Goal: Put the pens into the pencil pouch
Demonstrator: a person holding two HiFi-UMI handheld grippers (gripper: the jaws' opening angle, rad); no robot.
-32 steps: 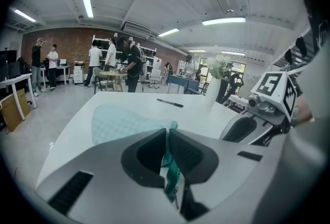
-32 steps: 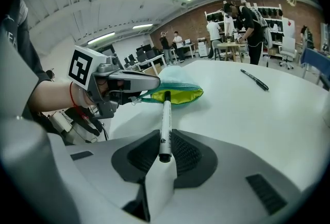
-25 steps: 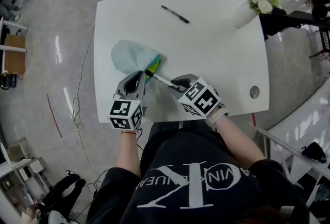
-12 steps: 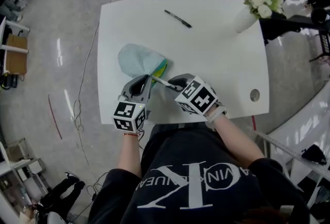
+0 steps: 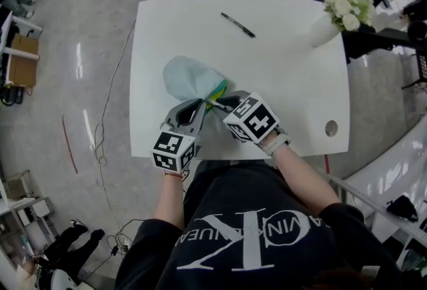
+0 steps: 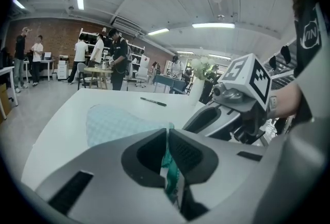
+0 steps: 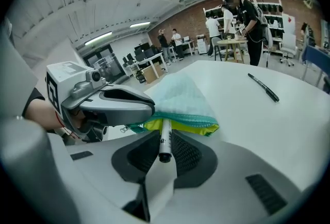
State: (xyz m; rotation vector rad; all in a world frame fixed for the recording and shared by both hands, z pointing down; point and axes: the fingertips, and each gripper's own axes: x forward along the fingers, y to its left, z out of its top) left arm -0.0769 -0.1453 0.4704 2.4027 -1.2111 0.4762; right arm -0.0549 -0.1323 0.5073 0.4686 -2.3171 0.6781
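**A:** What is the right claw doing?

**B:** The right gripper is clamped on a white pen. The pen's dark end sits back between the pads. Its far end disappears at the yellow-lined mouth of the pencil pouch.

**A:** And the left one?

**B:** The left gripper has its jaws almost together, pinching the teal zip edge beside that mouth. The pouch lies close to the near edge of the table, towards its left side.

**A:** What could spoil it?

**B:** I think the grip sits far back on the pen. If the leading end snags the lining or zip, the pen could pivot between the pads. Only thin fabric is pinched on the left, so a firm push might pull it free and shove the pouch away. If the pen is released while only partly in, it could slide out, and the near edge is close enough for it to roll off.

**A:** Anything else left to do?

**B:** A black pen lies by the far edge, well apart. A vase of flowers stands at the far right corner, and a careless reach could knock it.
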